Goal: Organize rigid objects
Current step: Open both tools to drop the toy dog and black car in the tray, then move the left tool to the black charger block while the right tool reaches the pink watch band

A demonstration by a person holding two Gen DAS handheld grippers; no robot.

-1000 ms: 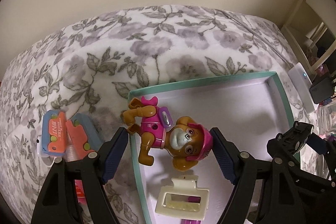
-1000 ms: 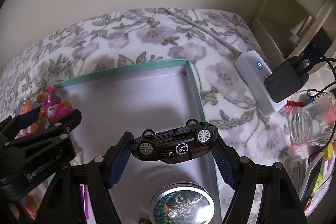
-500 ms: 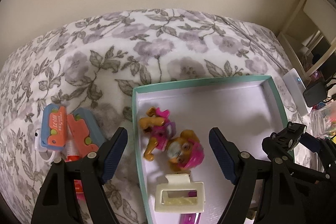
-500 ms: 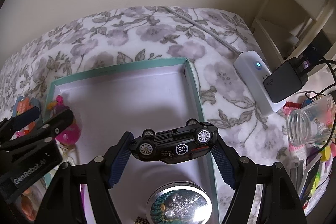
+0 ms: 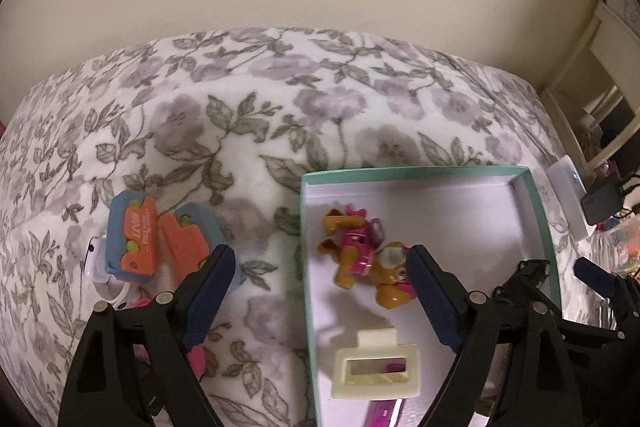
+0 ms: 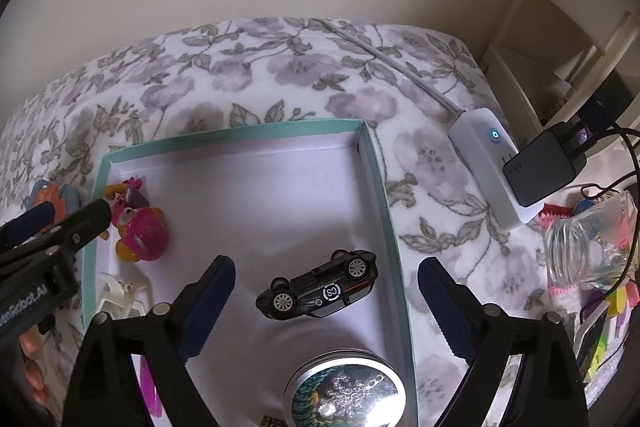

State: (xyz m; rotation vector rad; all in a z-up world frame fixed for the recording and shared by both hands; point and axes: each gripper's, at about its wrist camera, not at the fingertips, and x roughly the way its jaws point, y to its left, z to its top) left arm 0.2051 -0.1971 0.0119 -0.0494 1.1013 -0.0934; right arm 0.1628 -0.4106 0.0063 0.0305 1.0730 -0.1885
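Both grippers are opening, nothing clamped — the right gripper [image 6: 326, 291] is spreading around the car [image 6: 318, 291]; the left gripper [image 5: 320, 291] is nearer the blue-orange toys [image 5: 160, 239] lying left of the box [image 5: 416, 171].

blanket [image 6: 280, 67]: looked like soft fleecy cloth, matt, grey-lilac flower print
box [image 6: 376, 163]: seemed to be cardboard, matt teal rim, smooth pale inside
toy car [image 6: 320, 291]: glossy black body, lay on its roof, could've been metal or plastic, couldn't tell
pup figure [image 5: 368, 263]: hard shiny plastic, pink and tan
hair claw [image 5: 376, 367]: smooth cream plastic, slight sheen
round tin [image 6: 346, 387]: brushed metal rim, glossy printed lid
gripper pads [image 6: 208, 291]: ribbed dark blue, rubbery looking, on matt black plastic arms
jar [image 6: 588, 247]: clear and shiny, glass or plastic, couldn't say
power strip [image 6: 486, 163]: smooth white plastic
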